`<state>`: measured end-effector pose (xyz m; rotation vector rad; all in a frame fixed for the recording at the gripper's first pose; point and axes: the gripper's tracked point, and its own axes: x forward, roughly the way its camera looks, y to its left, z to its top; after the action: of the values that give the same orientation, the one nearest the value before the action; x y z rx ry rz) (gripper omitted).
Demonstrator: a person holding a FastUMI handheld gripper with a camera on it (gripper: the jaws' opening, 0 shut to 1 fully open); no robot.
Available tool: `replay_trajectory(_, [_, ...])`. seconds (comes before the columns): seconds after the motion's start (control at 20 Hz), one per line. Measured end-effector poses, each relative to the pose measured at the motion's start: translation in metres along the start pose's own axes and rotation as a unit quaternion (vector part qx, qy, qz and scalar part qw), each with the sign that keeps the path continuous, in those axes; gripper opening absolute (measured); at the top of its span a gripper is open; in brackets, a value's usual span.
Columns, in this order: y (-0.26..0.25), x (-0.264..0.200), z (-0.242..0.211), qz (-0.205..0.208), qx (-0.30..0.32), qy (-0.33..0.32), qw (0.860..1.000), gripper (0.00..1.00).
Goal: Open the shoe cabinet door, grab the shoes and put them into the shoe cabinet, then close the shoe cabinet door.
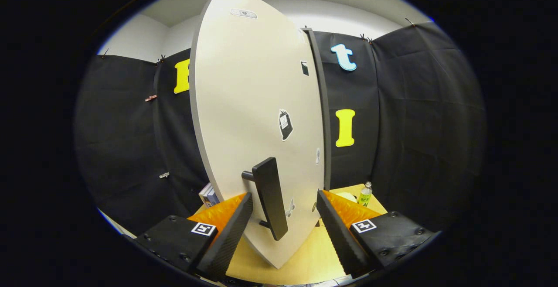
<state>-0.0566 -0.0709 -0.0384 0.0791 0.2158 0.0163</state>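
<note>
Fingers of gripper [284, 217] spread apart around one black bar handle [270, 197] on pale, seemingly ajar cabinet door [244, 104]

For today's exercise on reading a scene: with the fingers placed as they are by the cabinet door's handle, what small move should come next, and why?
Probably close the fingers on the black handle. The gripper is open, its fingers either side of the handle and pressing on nothing, and the white cabinet door stands swung out edge-on. Gripping the handle first gives control to move the door.

the door [244, 117] hides the cabinet's inside; stickers [285, 124] on it too small to read.
</note>
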Motion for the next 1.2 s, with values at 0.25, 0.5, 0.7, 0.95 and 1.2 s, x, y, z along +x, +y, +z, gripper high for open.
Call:
replay_trajectory(0.25, [0.045,0.027,-0.003,0.021,-0.001,-0.003,1.0,0.98])
replay_trajectory(0.5, [0.068,0.033,0.003,0.034,-0.011,-0.011,0.999,0.98])
replay_trajectory(0.7, [0.076,0.031,0.007,0.034,-0.019,-0.014,0.999,0.98])
replay_trajectory(0.95, [0.075,0.025,0.006,0.029,-0.027,-0.011,0.999,0.98])
replay_trajectory(1.2, [0.074,0.019,0.006,0.028,-0.036,-0.009,0.999,0.98])
